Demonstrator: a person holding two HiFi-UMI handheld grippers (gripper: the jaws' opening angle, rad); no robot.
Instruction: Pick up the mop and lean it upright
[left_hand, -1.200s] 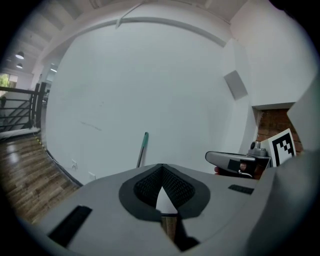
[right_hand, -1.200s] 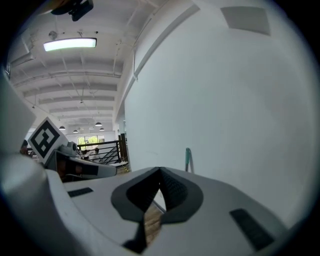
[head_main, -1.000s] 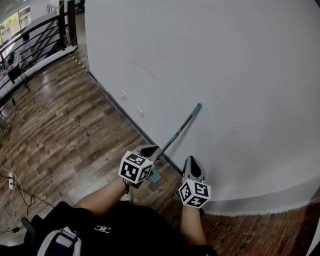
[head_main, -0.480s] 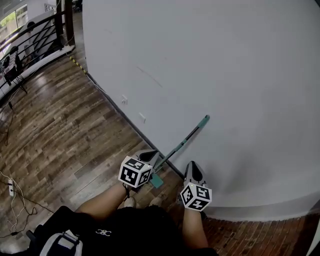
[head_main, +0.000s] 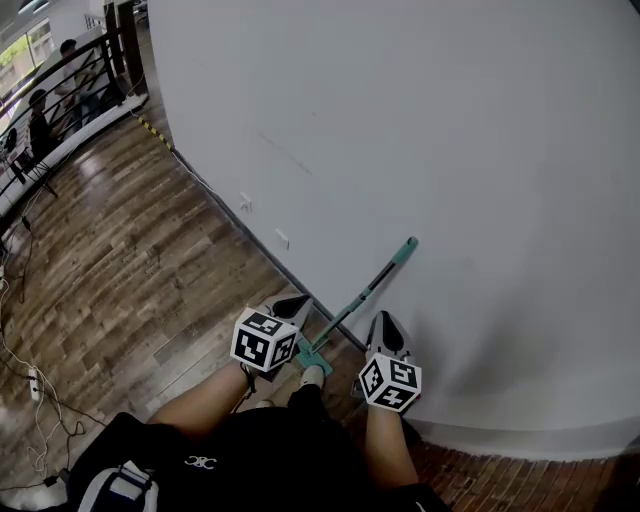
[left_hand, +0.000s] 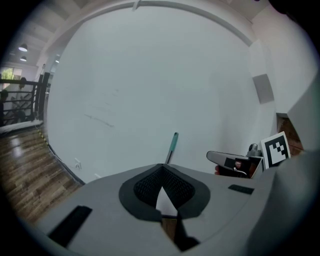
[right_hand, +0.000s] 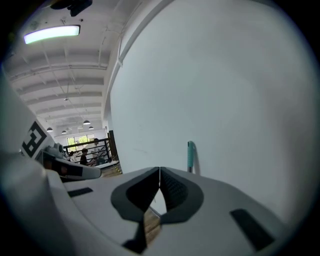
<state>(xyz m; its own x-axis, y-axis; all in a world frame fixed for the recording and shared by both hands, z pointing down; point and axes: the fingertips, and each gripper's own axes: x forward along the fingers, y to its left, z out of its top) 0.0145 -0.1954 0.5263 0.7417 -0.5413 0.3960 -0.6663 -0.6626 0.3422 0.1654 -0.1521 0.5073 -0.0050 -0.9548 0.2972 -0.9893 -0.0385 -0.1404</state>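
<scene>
The mop (head_main: 365, 290) leans against the white wall (head_main: 450, 150), with its teal handle tip (head_main: 408, 245) touching the wall and its teal foot (head_main: 312, 358) on the wood floor. My left gripper (head_main: 290, 306) hangs just left of the shaft's lower end, shut and empty. Right of the shaft, my right gripper (head_main: 385, 324) is also shut with nothing in it. Neither touches the mop. The handle tip (left_hand: 173, 143) rises beyond the closed left gripper (left_hand: 162, 167) in its own view, and stands (right_hand: 190, 155) just right of the closed right gripper (right_hand: 159, 170).
A dark baseboard (head_main: 230, 215) with small white wall outlets (head_main: 283, 239) runs along the wall. Cables and a power strip (head_main: 35, 382) lie on the floor at left. A black railing (head_main: 60, 100) with people behind it is far left. A shoe (head_main: 312, 376) stands by the mop's foot.
The head view has shifted a little. The mop stays leaning on the wall. Both grippers remain shut low beside it, and a shoe has come into view near its foot.
</scene>
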